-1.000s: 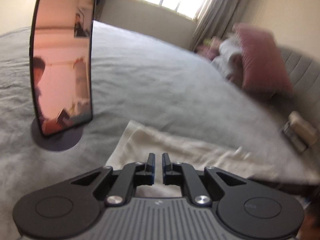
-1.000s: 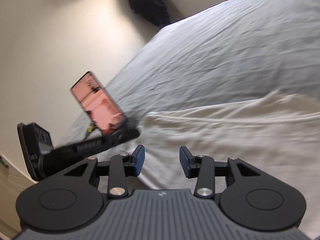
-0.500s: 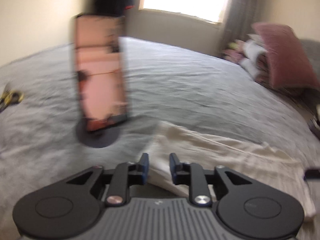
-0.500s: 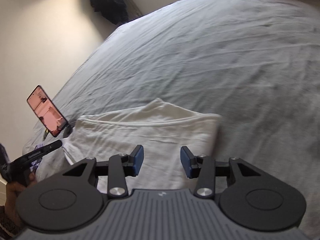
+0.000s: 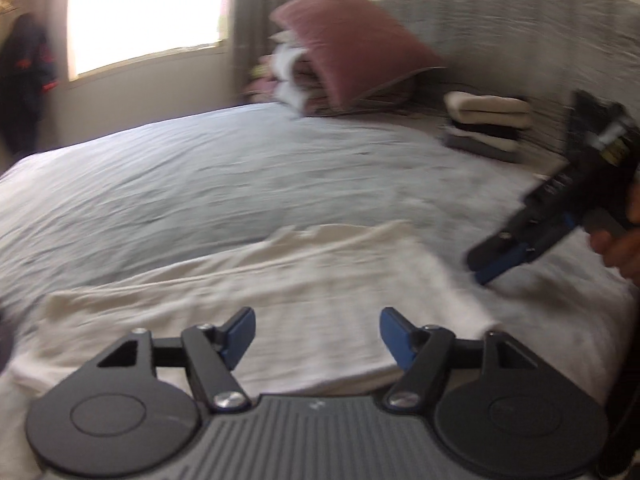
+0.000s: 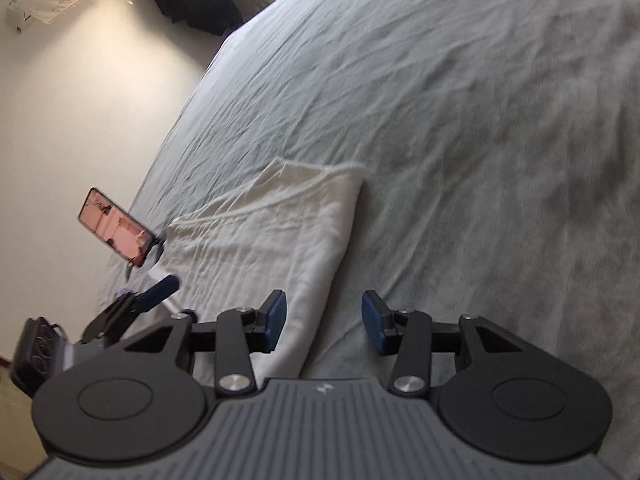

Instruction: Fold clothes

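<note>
Across the near edge of the grey bed (image 6: 460,120) lies your cream folded garment (image 6: 256,236), flat on the sheet, its right-hand fold edge running between the parted fingers of your right gripper (image 6: 323,322), which grips nothing. Toward the headboard sit a pink pillow (image 5: 352,40) and a stack of folded clothes (image 5: 486,124). Your left gripper (image 5: 316,334) hangs over the garment's near edge, jaws opening and empty, with a phone (image 6: 116,226) propped by the garment's far left corner.
</note>
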A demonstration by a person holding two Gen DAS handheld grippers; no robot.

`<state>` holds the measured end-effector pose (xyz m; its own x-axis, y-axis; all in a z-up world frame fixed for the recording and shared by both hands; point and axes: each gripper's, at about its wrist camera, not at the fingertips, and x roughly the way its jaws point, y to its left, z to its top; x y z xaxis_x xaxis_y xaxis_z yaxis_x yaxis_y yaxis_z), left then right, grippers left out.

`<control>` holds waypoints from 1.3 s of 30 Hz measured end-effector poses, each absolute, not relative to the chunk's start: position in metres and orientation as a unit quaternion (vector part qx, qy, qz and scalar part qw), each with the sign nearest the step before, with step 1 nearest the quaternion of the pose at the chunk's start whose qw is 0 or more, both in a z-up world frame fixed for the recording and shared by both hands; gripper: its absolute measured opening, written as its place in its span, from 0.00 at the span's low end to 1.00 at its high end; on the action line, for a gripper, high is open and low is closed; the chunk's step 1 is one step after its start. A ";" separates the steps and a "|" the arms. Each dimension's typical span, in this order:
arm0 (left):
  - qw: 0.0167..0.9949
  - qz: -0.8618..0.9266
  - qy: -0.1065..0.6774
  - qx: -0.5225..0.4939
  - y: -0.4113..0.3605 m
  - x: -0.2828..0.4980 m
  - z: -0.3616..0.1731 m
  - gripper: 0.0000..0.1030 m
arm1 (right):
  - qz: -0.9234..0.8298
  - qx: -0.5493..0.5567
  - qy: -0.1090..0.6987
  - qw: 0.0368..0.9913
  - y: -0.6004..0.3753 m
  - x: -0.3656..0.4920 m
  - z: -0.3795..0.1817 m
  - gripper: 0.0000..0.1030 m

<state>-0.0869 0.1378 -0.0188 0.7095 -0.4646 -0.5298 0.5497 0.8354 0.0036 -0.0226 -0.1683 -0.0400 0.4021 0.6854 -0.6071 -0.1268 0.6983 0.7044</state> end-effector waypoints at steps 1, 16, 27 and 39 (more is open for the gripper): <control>0.916 -0.291 0.262 0.084 0.130 -0.089 -0.020 0.69 | 0.270 0.299 0.491 0.772 -0.169 -0.022 -0.042 0.46; 0.867 -0.395 0.241 0.186 0.069 -0.117 -0.040 0.69 | 0.358 0.337 0.545 0.679 -0.142 -0.006 -0.052 0.11; 0.889 -0.343 0.216 0.214 0.051 -0.116 -0.042 0.54 | 0.376 0.338 0.539 0.674 -0.151 0.004 -0.036 0.11; 0.902 -0.314 0.233 0.184 0.055 -0.111 -0.047 0.27 | 0.328 0.329 0.537 0.704 -0.173 0.020 -0.050 0.36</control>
